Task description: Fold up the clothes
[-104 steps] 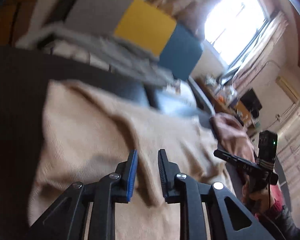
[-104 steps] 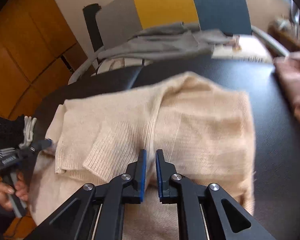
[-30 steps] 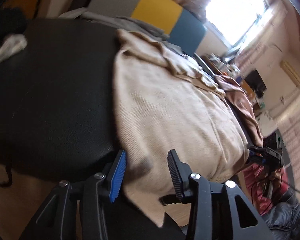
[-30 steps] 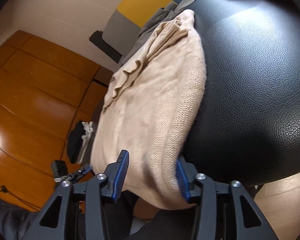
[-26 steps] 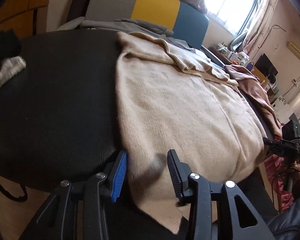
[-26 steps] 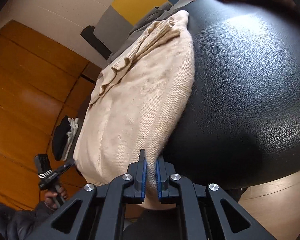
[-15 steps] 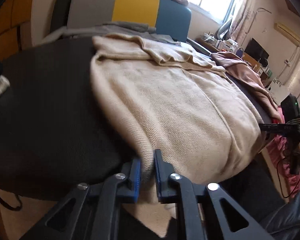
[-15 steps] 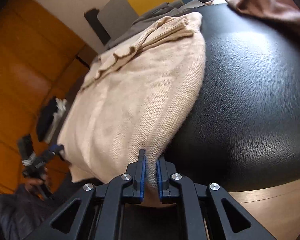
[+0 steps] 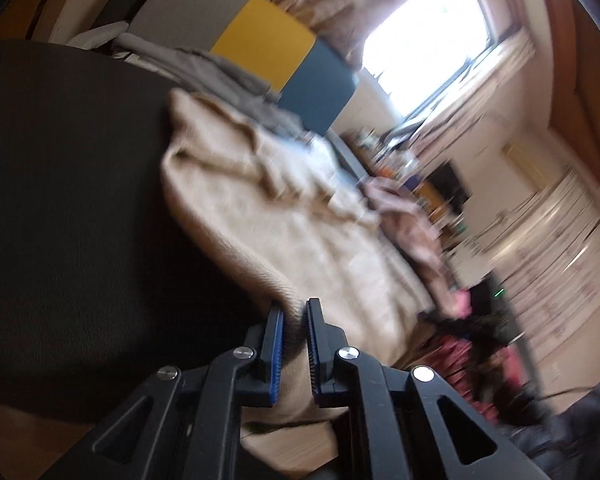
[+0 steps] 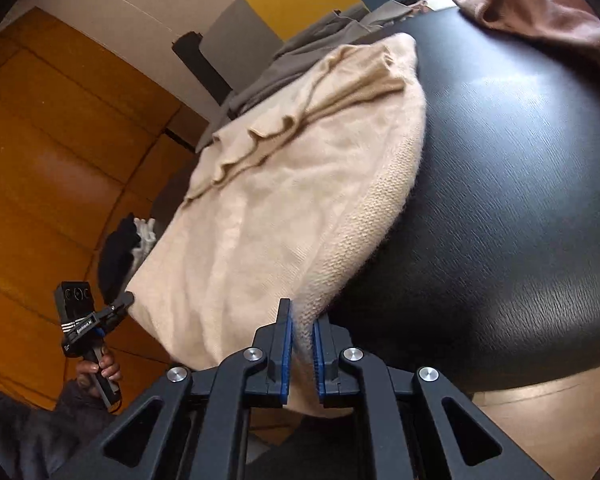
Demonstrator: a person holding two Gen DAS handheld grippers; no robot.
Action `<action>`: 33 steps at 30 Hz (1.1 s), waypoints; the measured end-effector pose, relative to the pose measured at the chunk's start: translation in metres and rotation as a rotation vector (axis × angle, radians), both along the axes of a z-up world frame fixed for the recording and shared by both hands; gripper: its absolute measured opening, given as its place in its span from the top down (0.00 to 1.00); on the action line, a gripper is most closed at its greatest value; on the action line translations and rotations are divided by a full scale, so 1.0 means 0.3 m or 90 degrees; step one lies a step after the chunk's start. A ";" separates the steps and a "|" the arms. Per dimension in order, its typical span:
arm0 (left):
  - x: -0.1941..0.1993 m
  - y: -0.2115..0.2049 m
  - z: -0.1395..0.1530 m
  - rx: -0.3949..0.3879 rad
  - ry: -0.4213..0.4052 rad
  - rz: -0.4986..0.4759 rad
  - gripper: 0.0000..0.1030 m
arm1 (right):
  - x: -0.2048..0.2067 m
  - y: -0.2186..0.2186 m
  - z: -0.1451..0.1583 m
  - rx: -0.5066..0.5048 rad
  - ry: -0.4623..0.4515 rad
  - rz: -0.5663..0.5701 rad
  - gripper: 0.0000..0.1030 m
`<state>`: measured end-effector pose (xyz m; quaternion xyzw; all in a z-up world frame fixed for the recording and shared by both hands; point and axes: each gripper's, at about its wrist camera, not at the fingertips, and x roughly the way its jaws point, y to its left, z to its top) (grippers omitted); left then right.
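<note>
A beige knit sweater lies on the black leather table, its sleeves bunched at the far end and its near hem over the table's front edge. My right gripper is shut on the hem's right corner. My left gripper is shut on the hem's left corner; the sweater stretches away from it in the blurred left wrist view. The left gripper also shows in the right wrist view, held by a hand at the sweater's left corner.
A brown garment lies at the table's far right. A grey garment lies behind the sweater, before a grey, yellow and blue chair back. Black and white socks sit at the left. Orange wooden panels line the left wall.
Both grippers moved from the sweater's middle to its near hem, then closed on the corners. Since half a second ago the left wrist view has swung and blurred; both hold the hem.
</note>
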<state>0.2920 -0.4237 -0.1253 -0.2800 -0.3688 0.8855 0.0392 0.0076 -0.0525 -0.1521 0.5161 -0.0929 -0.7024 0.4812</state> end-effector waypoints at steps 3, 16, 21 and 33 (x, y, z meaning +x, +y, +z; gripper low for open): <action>-0.035 -0.020 0.059 0.009 0.039 -0.016 0.99 | -0.016 -0.019 0.034 -0.016 0.001 -0.003 0.91; -0.050 -0.138 -0.082 -0.041 -0.118 0.090 0.74 | -0.156 0.031 0.025 0.018 -0.021 -0.057 0.84; 0.006 -0.139 -0.162 -0.024 -0.156 0.102 0.63 | -0.107 0.119 -0.046 0.003 -0.077 -0.029 0.40; -0.088 0.128 -0.130 -0.254 -0.179 -0.065 0.64 | -0.016 0.025 -0.099 0.080 -0.062 0.094 0.88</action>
